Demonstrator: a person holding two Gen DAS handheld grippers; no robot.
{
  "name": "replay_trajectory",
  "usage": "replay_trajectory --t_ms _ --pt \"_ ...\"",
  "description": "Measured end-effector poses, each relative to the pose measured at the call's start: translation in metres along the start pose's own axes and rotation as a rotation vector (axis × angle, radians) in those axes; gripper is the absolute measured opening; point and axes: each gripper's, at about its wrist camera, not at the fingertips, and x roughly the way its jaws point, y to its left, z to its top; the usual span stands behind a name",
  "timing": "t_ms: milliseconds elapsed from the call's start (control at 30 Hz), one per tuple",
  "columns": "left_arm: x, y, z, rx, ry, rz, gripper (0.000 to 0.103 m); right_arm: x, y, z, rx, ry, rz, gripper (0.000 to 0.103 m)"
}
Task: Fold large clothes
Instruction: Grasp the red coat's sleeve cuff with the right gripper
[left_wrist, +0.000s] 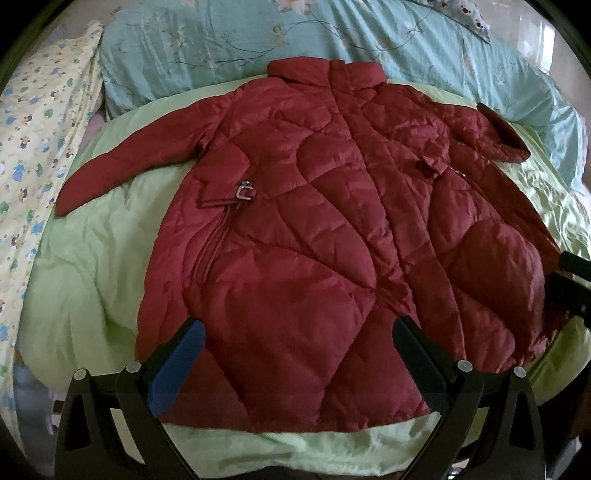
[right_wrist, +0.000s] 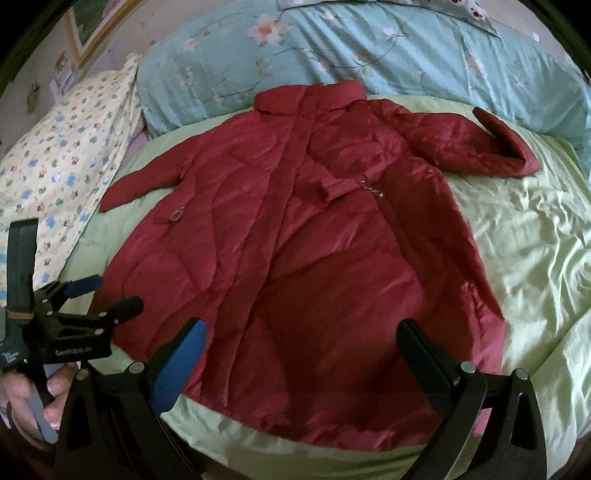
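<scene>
Both pairs of fingers (left_wrist: 192, 343) gape empty above the hem of the coat (left_wrist: 314, 240): puffy, slippery, light; pinch the sleeve (right_wrist: 491, 144) ahead.

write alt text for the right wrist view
A dark red quilted coat lies spread flat, front up, on a light green bedspread. The open right tongs hover above its hem, with the left tongs at the left edge.
</scene>
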Motion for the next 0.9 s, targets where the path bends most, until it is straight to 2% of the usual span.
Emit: replay_trajectory --t_ms 233,333,600,667,800,900 --pt "0.017 0.01 0.02 -0.015 -0.007 0.0 0.103 0.003 -0.034 0.027 0.019 -0.058 -0.068 0.101" --pt "0.023 0.012 0.028 -0.013 -0.012 0.024 0.102 0.005 -0.053 0.04 0.066 -0.061 -0.062 0.101" --pt "0.038 0.016 0.048 -0.014 -0.019 0.05 0.102 0.012 -0.098 0.077 0.13 -0.075 -0.126 0.1" --pt "0.041 0.017 0.053 -0.023 -0.019 0.039 0.102 0.016 -0.112 0.087 0.149 -0.078 -0.143 0.096" --pt "0.045 0.021 0.066 -0.004 -0.028 0.081 0.102 0.028 -0.145 0.11 0.189 -0.092 -0.189 0.09" --pt "0.049 0.023 0.075 0.002 -0.028 0.102 0.102 0.042 -0.177 0.129 0.233 -0.088 -0.229 0.081"
